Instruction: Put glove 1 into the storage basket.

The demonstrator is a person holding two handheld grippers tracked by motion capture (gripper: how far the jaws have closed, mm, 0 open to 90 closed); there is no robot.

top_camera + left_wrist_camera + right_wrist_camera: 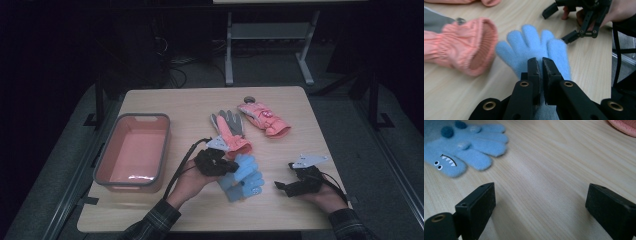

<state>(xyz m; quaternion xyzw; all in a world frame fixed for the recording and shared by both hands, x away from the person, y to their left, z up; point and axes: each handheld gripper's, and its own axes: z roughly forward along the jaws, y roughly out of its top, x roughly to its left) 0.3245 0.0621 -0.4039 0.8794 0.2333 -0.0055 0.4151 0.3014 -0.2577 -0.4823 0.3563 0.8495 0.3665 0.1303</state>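
A fluffy blue glove (536, 47) lies flat on the wooden table (165, 105), fingers pointing away from my left gripper (541, 65), which is shut on its cuff end. In the high view that left gripper (227, 166) sits on the blue gloves (245, 175) at the table's front centre. A blue glove with a monster face (466, 150) lies up and to the left of my right gripper (539, 195), whose jaws stand wide apart over bare wood. From above, my right gripper (286, 176) rests just right of the blue gloves.
A pink and grey glove (231, 131) lies just behind the blue ones, its ribbed cuff (477, 47) close to my left gripper. Another pink glove (264, 119) lies at the back right. A pink basin (132, 150) stands at the table's left.
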